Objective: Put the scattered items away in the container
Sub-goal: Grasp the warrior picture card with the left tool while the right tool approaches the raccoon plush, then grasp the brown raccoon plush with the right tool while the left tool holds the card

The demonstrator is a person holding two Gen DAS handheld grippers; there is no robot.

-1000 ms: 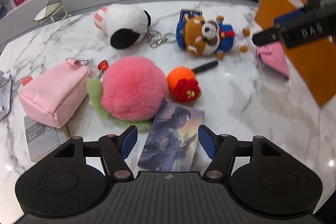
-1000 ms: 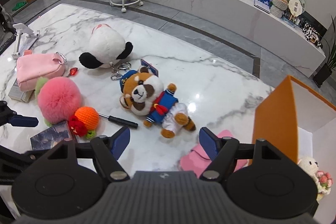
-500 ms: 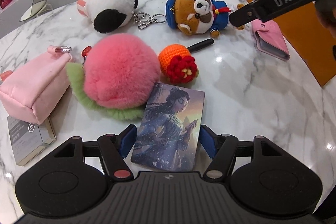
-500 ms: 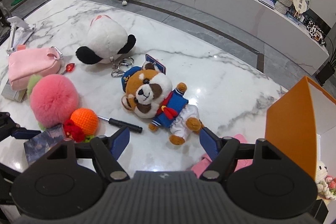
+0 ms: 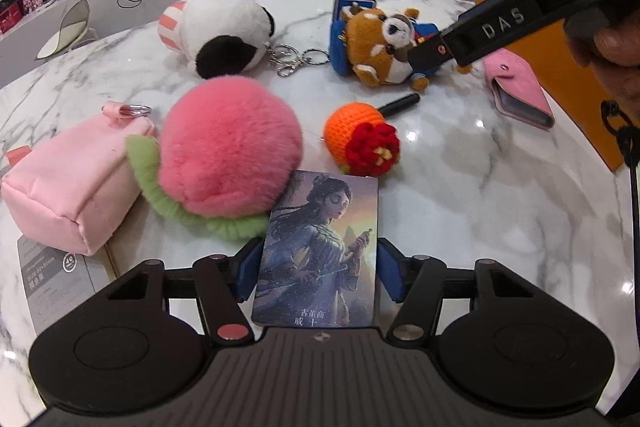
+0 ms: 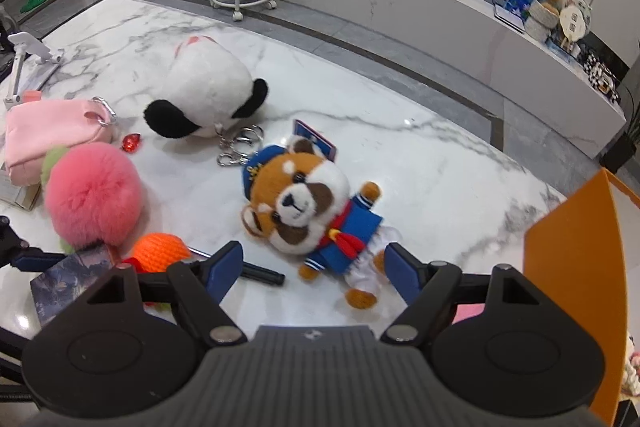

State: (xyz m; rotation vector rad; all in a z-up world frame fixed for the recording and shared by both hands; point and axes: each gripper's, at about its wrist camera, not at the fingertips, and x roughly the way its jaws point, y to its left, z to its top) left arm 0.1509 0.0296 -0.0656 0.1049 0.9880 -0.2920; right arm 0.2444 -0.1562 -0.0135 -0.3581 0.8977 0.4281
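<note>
My left gripper [image 5: 316, 269] is open, its blue pads on either side of a picture card [image 5: 320, 247] that lies flat on the marble table [image 5: 460, 195]. My right gripper [image 6: 316, 263] is open and hovers just over a red panda plush in a blue sailor suit [image 6: 308, 211]. The panda plush also shows in the left wrist view [image 5: 380, 43], with the right gripper's finger [image 5: 500, 27] above it. The orange container [image 6: 576, 291] stands at the right edge, also seen in the left wrist view [image 5: 560, 75].
Scattered on the table: a pink fluffy peach [image 5: 228, 155], an orange crochet fruit [image 5: 360, 139], a black-and-white plush with key rings [image 5: 220, 31], a pink pouch [image 5: 68, 179], a pink wallet [image 5: 520, 91], a black screwdriver [image 6: 260, 273] and a small box [image 5: 56, 275].
My left gripper has moved forward, so the card now lies between its pads. My right gripper has come down closer over the red panda plush.
</note>
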